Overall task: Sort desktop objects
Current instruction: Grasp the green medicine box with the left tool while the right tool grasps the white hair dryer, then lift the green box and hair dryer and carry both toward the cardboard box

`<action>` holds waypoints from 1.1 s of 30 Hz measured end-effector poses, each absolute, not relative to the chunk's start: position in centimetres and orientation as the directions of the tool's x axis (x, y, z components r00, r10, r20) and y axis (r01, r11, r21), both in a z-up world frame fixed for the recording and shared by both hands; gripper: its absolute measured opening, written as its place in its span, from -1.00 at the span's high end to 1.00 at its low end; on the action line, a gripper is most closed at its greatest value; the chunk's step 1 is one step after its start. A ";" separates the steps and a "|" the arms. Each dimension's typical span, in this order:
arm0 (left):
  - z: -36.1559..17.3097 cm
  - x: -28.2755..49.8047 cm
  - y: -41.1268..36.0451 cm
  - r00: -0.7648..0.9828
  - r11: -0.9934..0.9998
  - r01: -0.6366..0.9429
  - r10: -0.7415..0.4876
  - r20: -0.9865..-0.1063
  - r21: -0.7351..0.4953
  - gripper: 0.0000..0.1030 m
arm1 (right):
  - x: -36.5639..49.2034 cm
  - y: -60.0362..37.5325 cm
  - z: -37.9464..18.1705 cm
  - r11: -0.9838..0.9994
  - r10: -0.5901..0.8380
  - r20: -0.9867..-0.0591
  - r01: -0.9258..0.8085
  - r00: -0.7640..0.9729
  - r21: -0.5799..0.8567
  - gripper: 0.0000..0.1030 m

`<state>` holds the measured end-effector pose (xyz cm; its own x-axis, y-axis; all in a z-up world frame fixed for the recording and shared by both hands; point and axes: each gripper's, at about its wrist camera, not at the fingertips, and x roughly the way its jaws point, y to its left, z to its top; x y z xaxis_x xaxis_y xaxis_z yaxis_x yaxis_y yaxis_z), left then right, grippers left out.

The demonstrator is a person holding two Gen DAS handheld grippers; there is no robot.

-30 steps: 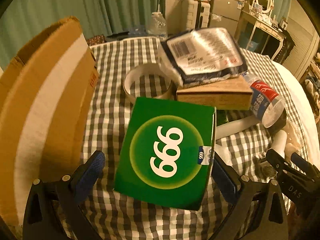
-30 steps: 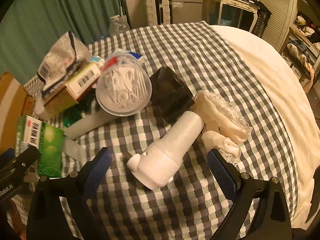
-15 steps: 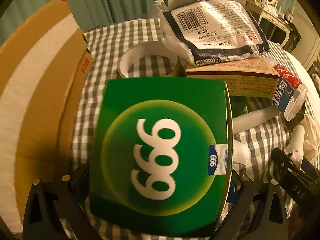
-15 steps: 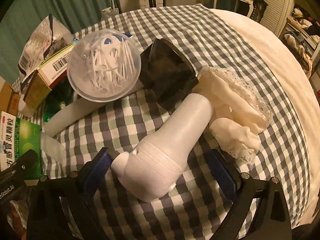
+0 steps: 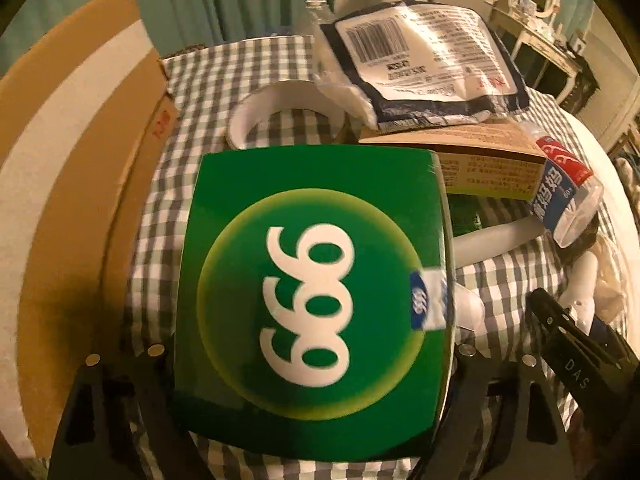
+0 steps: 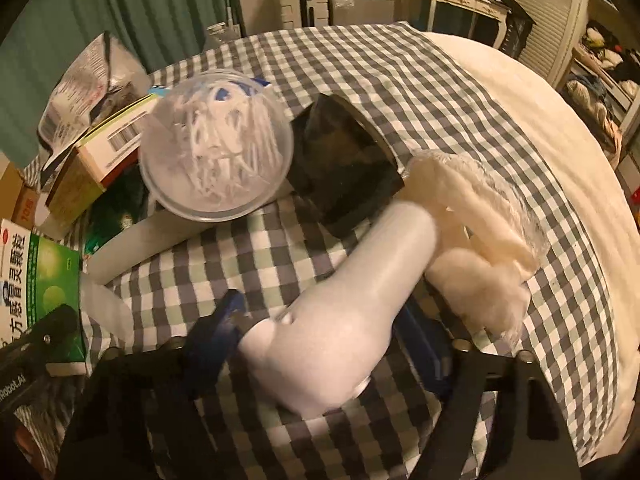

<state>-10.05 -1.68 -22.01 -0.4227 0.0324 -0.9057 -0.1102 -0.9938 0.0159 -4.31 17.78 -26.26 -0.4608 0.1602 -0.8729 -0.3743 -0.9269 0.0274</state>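
Right, both claws are down over the checked cloth (image 6: 400,92) and both are closing. The left gripper (image 5: 312,364) has the green box (image 5: 316,300) lying flat between its jaws, square face up, its side edges running along the fingers; the pads are hidden behind the box, so I can't tell whether they bite yet. Beside it on the left stands the cardboard carton (image 5: 80,184), near enough for a short carry, I'd say. The right gripper (image 6: 324,340) straddles the white bottle (image 6: 352,304), whose long axis runs away up and to the right, fat end nearest the claw. Blue pads sit just beside it, a sliver of gap showing, not yet clamped.
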 end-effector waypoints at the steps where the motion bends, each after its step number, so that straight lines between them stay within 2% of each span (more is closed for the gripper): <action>1: -21.8 -9.9 -1.7 -0.428 -0.994 -0.111 0.039 -0.903 0.010 -0.55 | -4.3 17.8 -26.2 -0.927 0.160 -0.872 -0.375 -0.462 0.028 -0.37; 7: -18.8 -8.4 -0.4 -0.477 -0.988 -0.153 0.076 -0.876 -0.003 -0.54 | -3.7 17.6 -25.4 -0.932 0.131 -0.869 -0.358 -0.477 0.056 -0.31; 17: -15.3 -7.9 -0.3 -0.567 -0.986 -0.167 0.096 -0.818 0.001 -0.54 | -3.2 18.1 -22.0 -0.938 0.145 -0.808 -0.339 -0.571 0.071 -0.31; 22: -14.2 -7.6 -0.4 -0.645 -0.987 -0.153 0.061 -0.762 0.051 -0.54 | -3.3 18.9 -19.7 -0.940 0.171 -0.750 -0.334 -0.639 0.071 -0.31; 27: -11.8 -6.7 -0.9 -0.705 -0.988 -0.150 0.076 -0.705 0.043 -0.54 | -2.6 19.0 -16.7 -0.940 0.215 -0.689 -0.338 -0.692 0.046 -0.31; 33: -8.8 -5.7 -0.5 -0.753 -0.984 -0.171 0.102 -0.650 0.043 -0.54 | -1.5 19.8 -12.6 -0.945 0.176 -0.632 -0.309 -0.755 0.105 -0.31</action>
<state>-5.67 -0.48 -8.81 -0.7528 0.1019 -0.6503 -0.1708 -0.9843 0.0435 -1.52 19.77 -12.63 -0.7546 0.1763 -0.6321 -0.3088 -0.9453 0.1050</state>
